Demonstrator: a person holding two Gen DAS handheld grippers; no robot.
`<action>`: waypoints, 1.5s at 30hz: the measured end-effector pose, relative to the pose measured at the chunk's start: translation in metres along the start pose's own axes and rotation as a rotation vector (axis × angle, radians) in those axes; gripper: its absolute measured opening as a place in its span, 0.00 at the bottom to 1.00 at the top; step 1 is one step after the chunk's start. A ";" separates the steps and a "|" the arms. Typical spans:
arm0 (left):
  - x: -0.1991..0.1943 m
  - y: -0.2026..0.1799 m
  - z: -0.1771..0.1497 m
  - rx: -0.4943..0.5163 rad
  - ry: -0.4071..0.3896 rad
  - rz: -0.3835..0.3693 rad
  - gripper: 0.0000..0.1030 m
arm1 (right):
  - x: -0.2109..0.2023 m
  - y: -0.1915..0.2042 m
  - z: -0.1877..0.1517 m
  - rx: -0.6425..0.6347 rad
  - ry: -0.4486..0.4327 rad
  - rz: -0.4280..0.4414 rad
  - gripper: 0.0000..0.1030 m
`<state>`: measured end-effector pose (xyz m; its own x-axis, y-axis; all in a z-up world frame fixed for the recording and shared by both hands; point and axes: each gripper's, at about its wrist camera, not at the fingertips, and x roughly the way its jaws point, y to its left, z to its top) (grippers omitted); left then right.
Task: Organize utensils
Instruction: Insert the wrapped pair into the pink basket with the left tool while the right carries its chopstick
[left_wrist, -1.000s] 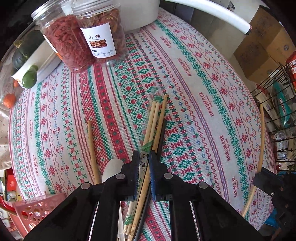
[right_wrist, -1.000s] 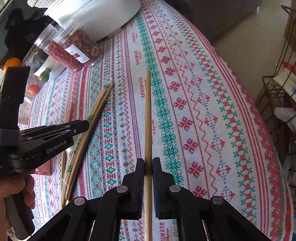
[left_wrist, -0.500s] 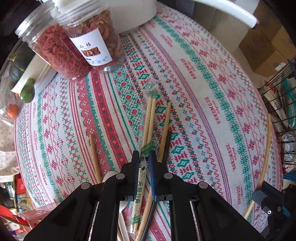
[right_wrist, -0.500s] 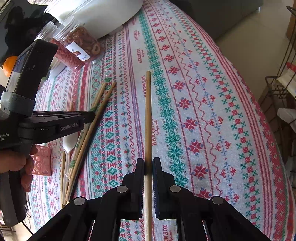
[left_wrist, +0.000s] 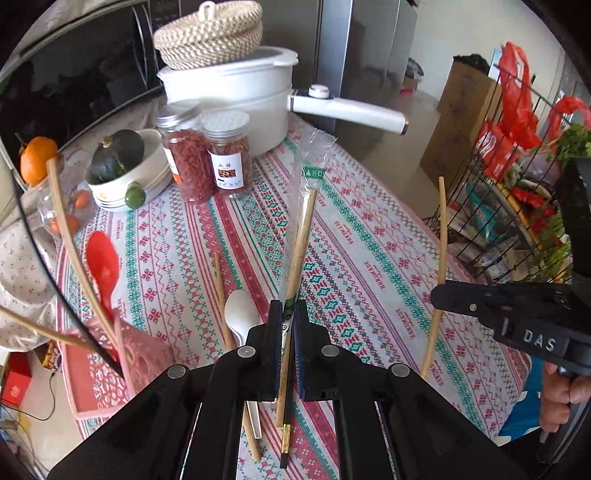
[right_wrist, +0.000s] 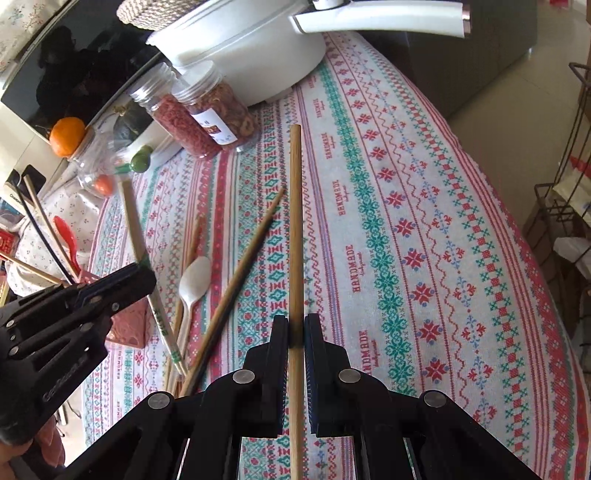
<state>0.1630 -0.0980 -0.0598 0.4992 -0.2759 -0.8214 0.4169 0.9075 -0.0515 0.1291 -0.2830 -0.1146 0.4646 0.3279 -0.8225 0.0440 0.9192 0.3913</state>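
My left gripper (left_wrist: 288, 317) is shut on a pair of chopsticks in a clear plastic wrapper (left_wrist: 303, 221) and holds it tilted up above the tablecloth; it also shows in the right wrist view (right_wrist: 136, 236). My right gripper (right_wrist: 295, 325) is shut on a single wooden chopstick (right_wrist: 295, 221), seen in the left wrist view (left_wrist: 439, 266) too. On the cloth lie a white spoon (right_wrist: 194, 284), two long dark-tipped chopsticks (right_wrist: 240, 273) and a loose wooden chopstick (left_wrist: 221, 295). A pink basket (left_wrist: 133, 354) at the left holds a red spoon (left_wrist: 102, 266) and several chopsticks.
At the back stand a white pot (left_wrist: 236, 96) with a long handle, two jars (left_wrist: 207, 158) of dried food, a bowl with a squash (left_wrist: 118, 162) and an orange (left_wrist: 35, 162). A wire rack (left_wrist: 517, 206) stands off the table's right edge.
My left gripper has lifted the wrapped chopsticks off the cloth and tilted them upward. The two loose chopsticks stayed on the table. My right gripper still holds its chopstick, raised a little.
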 end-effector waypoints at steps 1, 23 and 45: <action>-0.010 0.004 -0.006 -0.015 -0.028 -0.005 0.04 | -0.004 0.003 -0.002 -0.007 -0.011 0.000 0.06; -0.161 0.103 -0.053 -0.187 -0.465 0.024 0.04 | -0.042 0.090 -0.007 -0.191 -0.203 -0.014 0.06; -0.059 0.178 -0.055 -0.342 -0.287 0.105 0.22 | -0.028 0.145 -0.013 -0.245 -0.223 0.056 0.06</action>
<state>0.1659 0.0969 -0.0518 0.7359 -0.2098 -0.6437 0.1020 0.9743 -0.2010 0.1104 -0.1566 -0.0403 0.6434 0.3483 -0.6817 -0.1885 0.9352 0.2999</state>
